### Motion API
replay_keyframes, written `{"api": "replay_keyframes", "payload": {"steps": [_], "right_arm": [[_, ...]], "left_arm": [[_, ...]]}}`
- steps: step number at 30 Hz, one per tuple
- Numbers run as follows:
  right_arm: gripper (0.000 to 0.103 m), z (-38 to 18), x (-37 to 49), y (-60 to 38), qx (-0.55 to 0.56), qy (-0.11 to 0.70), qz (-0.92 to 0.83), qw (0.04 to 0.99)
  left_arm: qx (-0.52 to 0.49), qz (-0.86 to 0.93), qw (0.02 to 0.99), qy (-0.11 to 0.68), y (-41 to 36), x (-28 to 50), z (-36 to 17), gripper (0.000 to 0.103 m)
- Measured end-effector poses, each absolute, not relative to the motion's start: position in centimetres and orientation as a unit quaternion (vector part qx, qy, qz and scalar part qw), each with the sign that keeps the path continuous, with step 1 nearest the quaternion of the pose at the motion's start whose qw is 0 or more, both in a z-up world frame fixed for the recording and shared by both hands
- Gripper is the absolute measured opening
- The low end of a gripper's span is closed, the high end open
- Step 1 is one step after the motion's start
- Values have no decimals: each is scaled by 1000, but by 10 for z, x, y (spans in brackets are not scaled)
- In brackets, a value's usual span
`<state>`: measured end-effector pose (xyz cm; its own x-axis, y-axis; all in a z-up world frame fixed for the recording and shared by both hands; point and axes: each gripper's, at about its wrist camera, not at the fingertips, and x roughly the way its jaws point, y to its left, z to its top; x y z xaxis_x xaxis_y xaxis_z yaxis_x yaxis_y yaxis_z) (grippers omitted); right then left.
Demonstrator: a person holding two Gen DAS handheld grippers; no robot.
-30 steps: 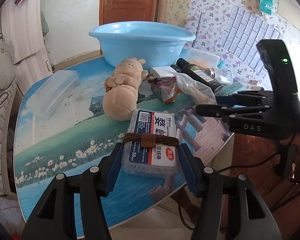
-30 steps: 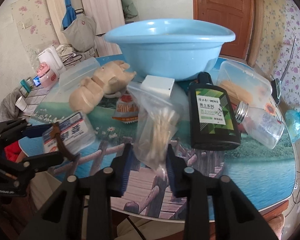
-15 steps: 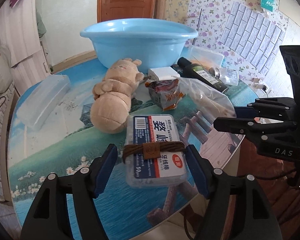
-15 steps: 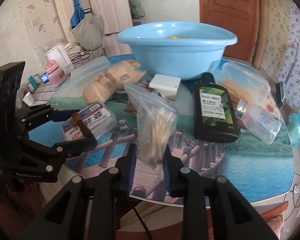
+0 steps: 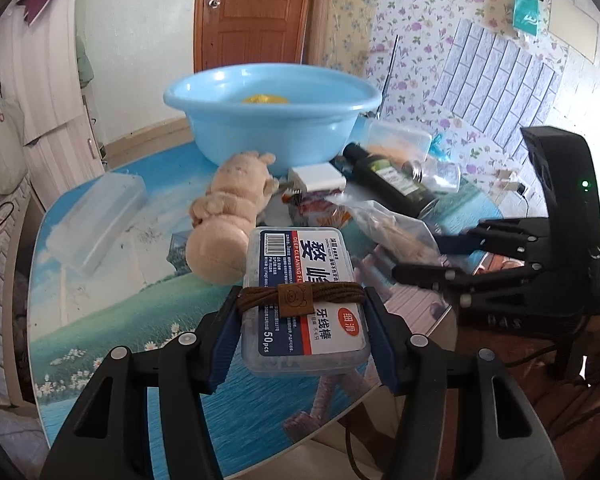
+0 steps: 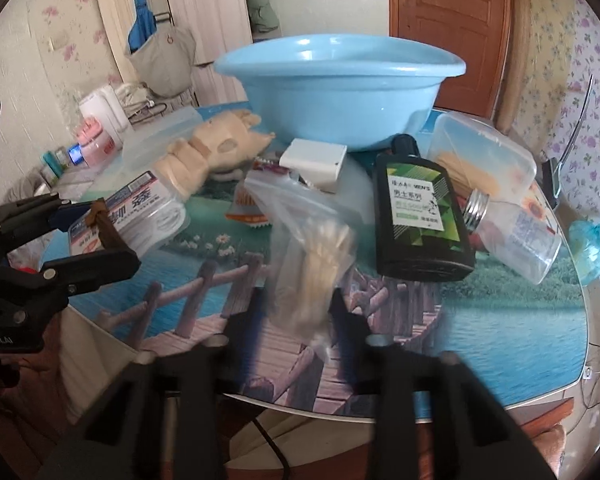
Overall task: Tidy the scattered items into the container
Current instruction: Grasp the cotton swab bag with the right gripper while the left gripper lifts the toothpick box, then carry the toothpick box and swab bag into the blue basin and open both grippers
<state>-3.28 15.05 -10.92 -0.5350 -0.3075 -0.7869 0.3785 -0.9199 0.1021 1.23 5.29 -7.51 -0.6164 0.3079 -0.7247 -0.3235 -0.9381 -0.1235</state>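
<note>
Your left tool (image 5: 302,320) is clamped on the floss-pick box (image 5: 306,300), your right tool (image 6: 298,322) on the cotton-swab bag (image 6: 314,256), both lifted over the table's (image 6: 520,332) near edge. The limp bag could slip free. Ahead, the blue basin (image 6: 340,92) sits beyond the plush toy (image 5: 232,220) and black bottle (image 6: 418,216); go over them

My left gripper (image 5: 300,312) clamps a clear floss-pick box (image 5: 306,300) banded with brown cord; my right gripper (image 6: 296,316) pinches a clear swab bag (image 6: 312,248). Both sit nearer me than the blue basin (image 5: 272,120).
</note>
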Motion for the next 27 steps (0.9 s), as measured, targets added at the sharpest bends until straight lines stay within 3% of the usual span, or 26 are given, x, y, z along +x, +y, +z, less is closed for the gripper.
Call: {"api": "replay_keyframes", "payload": {"steps": [4,27], "right_arm": [[23,-96,-28,153,415,36,-885,209],[23,-23,-55,156,316,17,-917,242]], "left_arm": [[-390,905,169,3,49,13,-64,57],[-334,930,152,4,37,-38,-10,57]]}}
